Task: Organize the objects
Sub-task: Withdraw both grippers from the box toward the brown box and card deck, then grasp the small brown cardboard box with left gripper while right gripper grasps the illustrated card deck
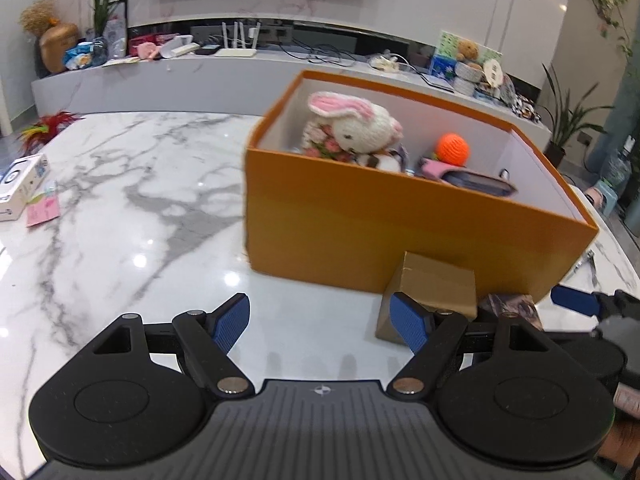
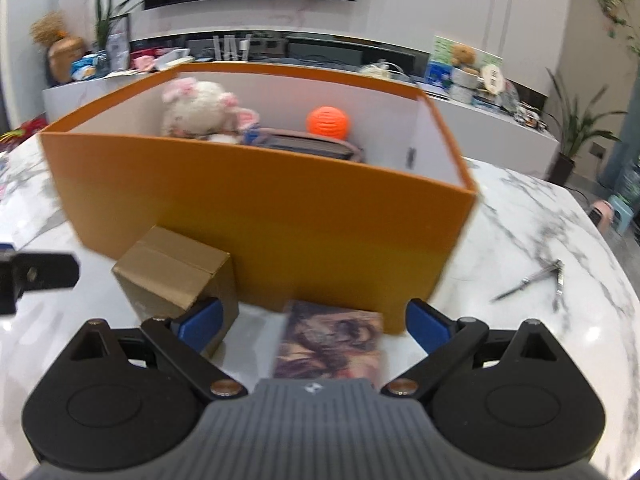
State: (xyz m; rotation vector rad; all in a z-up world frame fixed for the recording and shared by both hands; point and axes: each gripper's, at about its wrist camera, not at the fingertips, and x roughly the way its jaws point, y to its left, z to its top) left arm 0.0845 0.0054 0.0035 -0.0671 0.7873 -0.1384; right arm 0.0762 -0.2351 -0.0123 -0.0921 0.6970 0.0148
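- Orange cardboard box [image 1: 400, 224] stands open on your marble tabletop [image 1: 132, 208], white inside.
- Inside it you can see a knitted white rabbit [image 1: 360, 128] with pink ears at the left end, an orange ball [image 1: 452, 149] further right, and a dark flat item [image 1: 478, 185] leaning near the front wall.
- Your left gripper [image 1: 320, 326] is spread wide with nothing between its blue pads [image 1: 230, 326]; it hovers over bare marble just in front of the box.
- Your right gripper [image 2: 316, 326] is also wide open and holds nothing; below the gap lies a flat picture-covered booklet [image 2: 332, 340], blurred, just in front of the box wall.
- A small brown carton [image 2: 176, 276] sits against the front of the orange box, between your two grippers; the right gripper's left pad [image 2: 200, 326] is just beside it.
- A metal folding tool [image 2: 532, 280] lies on the marble to the right of the box, well apart from it.
- At the far left edge of the tabletop rest a white packet [image 1: 20, 186] and a pink slip [image 1: 42, 210].
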